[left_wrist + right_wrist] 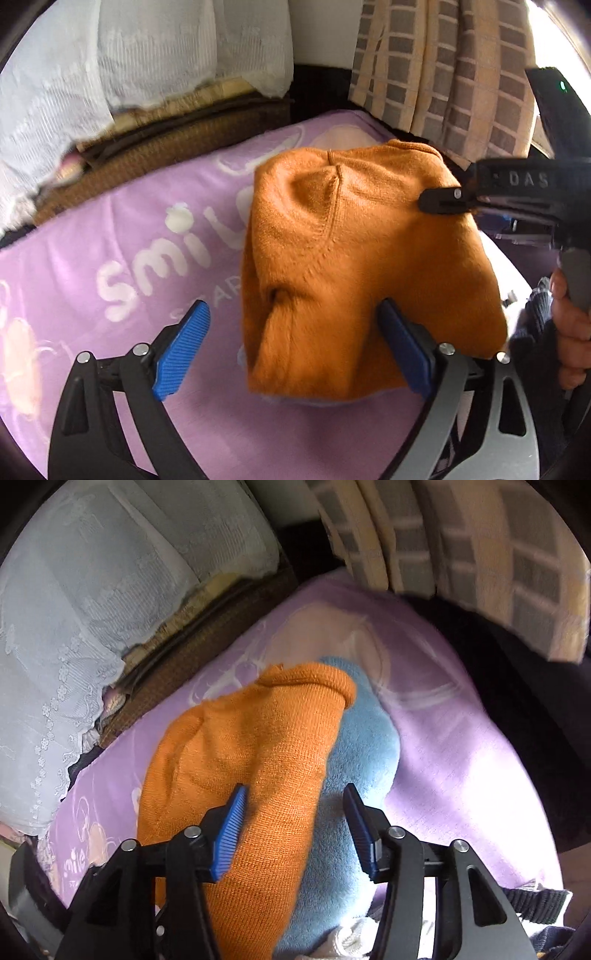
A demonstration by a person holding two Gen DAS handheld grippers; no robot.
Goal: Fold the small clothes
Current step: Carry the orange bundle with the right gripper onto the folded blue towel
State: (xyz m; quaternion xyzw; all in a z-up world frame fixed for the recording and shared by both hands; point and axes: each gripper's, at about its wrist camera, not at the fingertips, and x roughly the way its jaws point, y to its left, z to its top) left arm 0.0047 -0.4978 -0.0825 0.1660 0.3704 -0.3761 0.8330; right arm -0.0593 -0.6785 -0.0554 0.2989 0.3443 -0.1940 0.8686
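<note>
A folded orange knit garment (347,258) lies on a purple blanket (122,236) printed with "smile". In the right wrist view the orange garment (243,753) rests partly on a light blue fleece piece (358,738). My left gripper (295,347) stands wide open at the garment's near end, one blue pad on each side of a fold and neither pressing it. My right gripper (295,830) is open just above the garment's edge and the blue fleece. From the left wrist view, the right gripper (439,201) reaches in over the garment's far right side.
White lace fabric (110,74) and brown cushions (155,147) line the far left edge. A checked curtain (443,74) hangs at the back right. Dark cloth (535,720) lies to the right of the blanket. A white knit item (347,941) sits near the bottom. A person's hand (572,325) holds the right gripper's handle.
</note>
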